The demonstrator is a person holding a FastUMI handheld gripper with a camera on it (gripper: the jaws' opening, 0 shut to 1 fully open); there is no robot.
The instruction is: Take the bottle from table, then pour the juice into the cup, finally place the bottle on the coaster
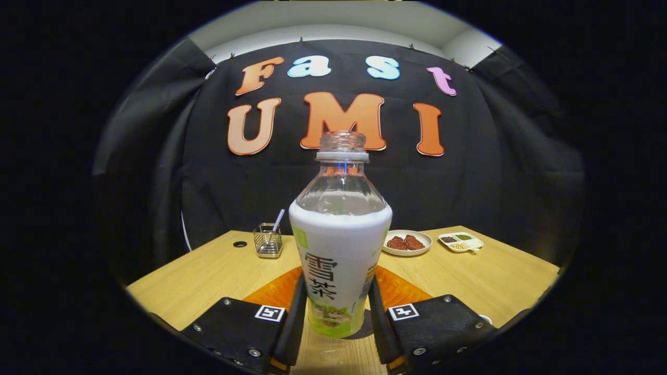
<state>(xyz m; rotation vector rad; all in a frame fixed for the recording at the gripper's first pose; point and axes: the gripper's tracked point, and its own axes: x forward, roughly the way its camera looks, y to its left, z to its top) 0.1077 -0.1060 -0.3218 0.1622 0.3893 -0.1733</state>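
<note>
The bottle wears a white sleeve with large dark Chinese characters running down it; smaller print lower on the sleeve is too small to tell; each finger carries a square black-and-white marker.

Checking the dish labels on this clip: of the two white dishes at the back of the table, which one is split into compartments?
The compartment dish, farther from the bottle that the gripper clamps. The round plate beside it is undivided, holding two reddish-brown pieces.

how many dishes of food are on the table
2: a round plate behind the bottle that the gripper holds, and a divided tray beside that plate. The bottle may hide others.
</note>
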